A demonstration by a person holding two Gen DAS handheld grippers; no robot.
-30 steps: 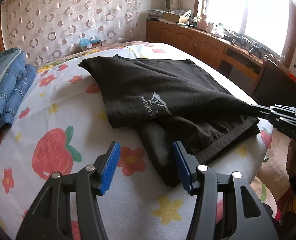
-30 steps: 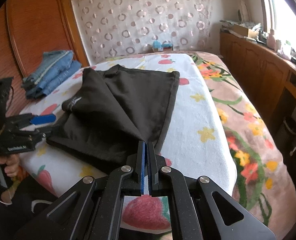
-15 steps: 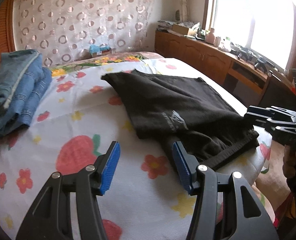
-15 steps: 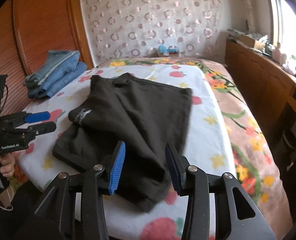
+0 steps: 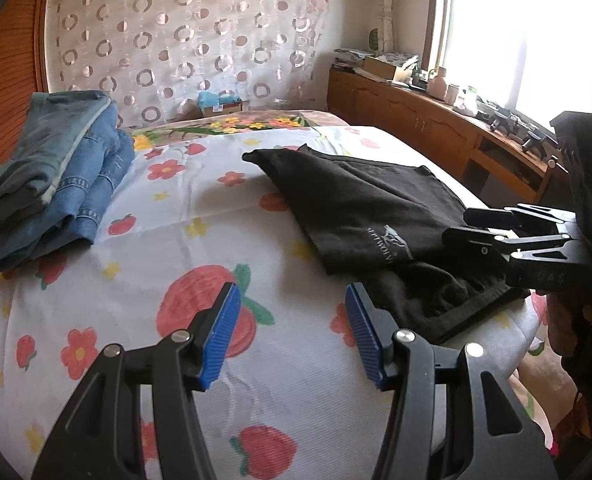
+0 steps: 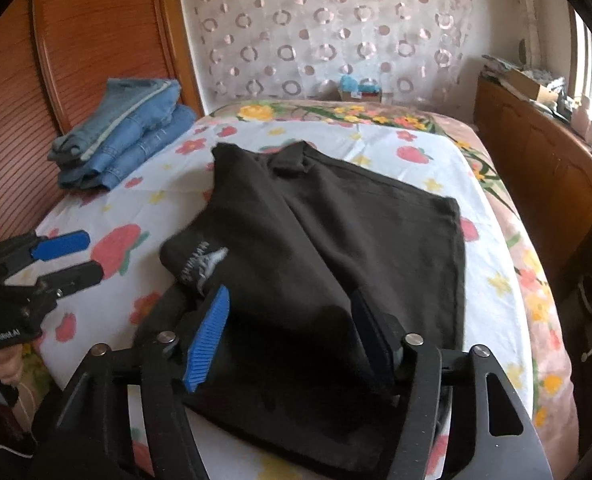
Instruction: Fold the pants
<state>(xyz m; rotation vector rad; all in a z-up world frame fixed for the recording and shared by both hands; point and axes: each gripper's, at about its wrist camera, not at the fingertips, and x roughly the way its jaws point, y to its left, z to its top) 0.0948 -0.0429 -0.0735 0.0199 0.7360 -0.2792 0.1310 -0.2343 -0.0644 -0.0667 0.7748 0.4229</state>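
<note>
Black pants (image 6: 336,240) lie folded on the bed (image 5: 200,216), white logo up. Right gripper (image 6: 292,312) over the near edge, jaws just been opening, nothing clamped. Left gripper (image 5: 292,320) wide open, empty, above bare sheet. Folded jeans (image 5: 56,176) stacked well apart.

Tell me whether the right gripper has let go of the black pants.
Yes. The right gripper has just been opening and backed off toward the bed's near edge; the black pants lie free.
</note>
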